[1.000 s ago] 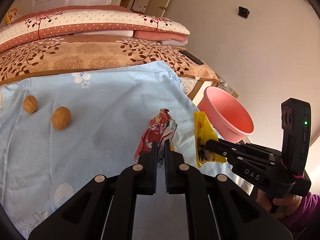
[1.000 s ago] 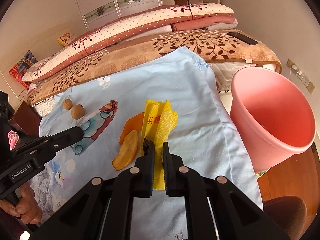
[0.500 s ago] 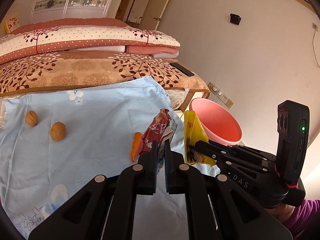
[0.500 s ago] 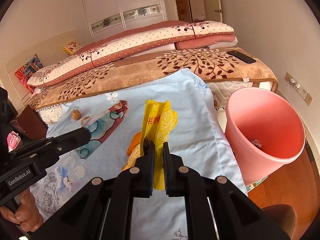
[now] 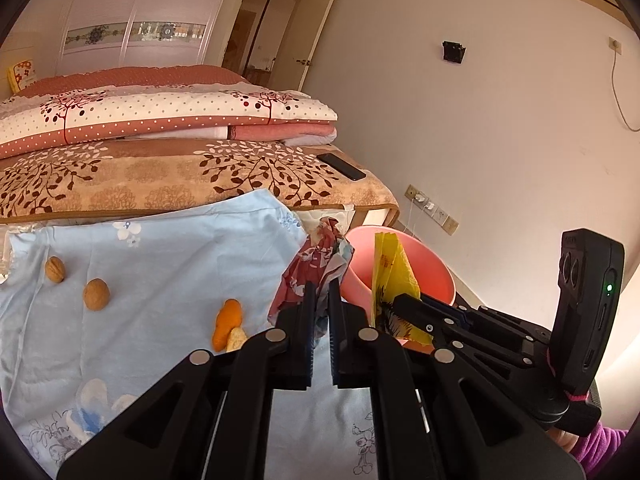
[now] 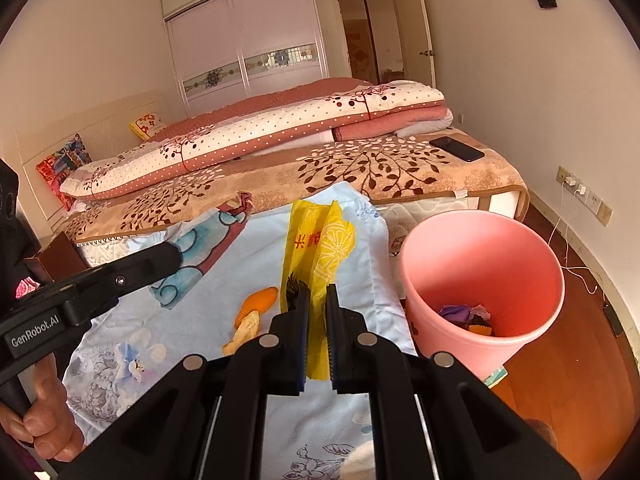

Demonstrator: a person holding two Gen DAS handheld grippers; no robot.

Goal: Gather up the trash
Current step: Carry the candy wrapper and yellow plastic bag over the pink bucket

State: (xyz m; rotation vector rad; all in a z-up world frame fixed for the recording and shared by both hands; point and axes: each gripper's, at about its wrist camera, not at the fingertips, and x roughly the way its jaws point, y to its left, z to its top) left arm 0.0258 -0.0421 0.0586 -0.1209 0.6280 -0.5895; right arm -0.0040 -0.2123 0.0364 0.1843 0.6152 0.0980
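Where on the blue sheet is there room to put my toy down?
The blue sheet is bare between the walnuts and the orange peel, and up toward the brown blanket. It is crowded near the pink bin.

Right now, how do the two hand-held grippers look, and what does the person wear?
Both are matte black with silver pivot rivets and blue ribbed pads. The left gripper carries white "GenRobot.AI" lettering, seen in the right wrist view. The right gripper has an upright black camera module with a green light and a pink band. A purple sleeve shows.
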